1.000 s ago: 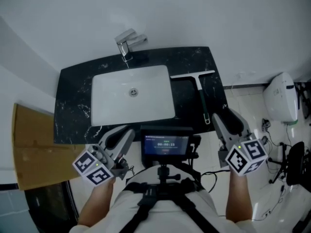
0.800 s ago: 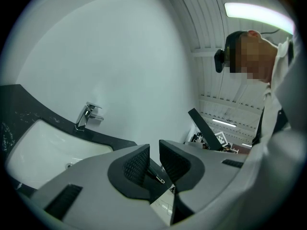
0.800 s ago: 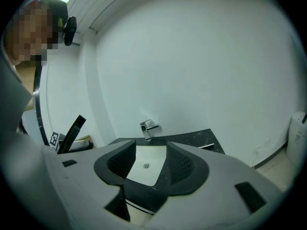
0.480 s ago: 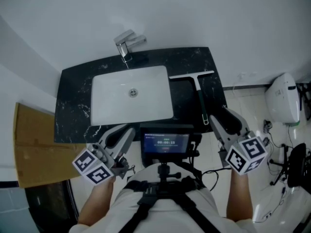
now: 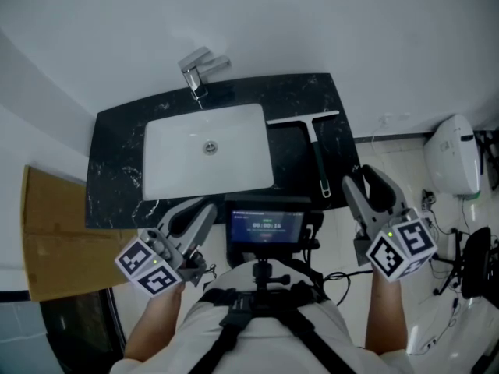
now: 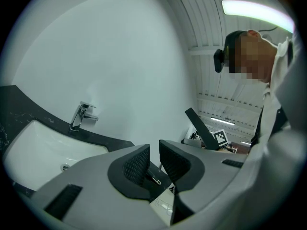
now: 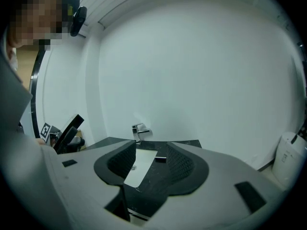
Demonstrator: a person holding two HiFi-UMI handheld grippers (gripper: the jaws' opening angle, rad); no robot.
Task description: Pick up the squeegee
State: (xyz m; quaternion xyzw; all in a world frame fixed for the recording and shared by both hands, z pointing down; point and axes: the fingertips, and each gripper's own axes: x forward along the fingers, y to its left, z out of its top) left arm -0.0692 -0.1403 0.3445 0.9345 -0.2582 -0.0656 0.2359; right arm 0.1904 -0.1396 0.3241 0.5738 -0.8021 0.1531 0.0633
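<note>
Looking down, head view: squeegee [image 5: 318,158] flat on black desk [image 5: 117,170], just right of sink [image 5: 234,158], blade far, handle toward person. Right claw [image 5: 366,187] near handle end, not touching.
Left gripper view: left claw [image 6: 154,163] jaws barely apart, empty.
Right gripper view: right claw released wide, empty.
Squeegee likely light, stiff. Grip slim handle mid-length.

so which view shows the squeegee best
The head view: the whole squeegee lies on the black counter right of the sink, blade and handle both clear. The left gripper view catches only its handle tip; the right gripper view only a small bit, likely the blade end.
</note>
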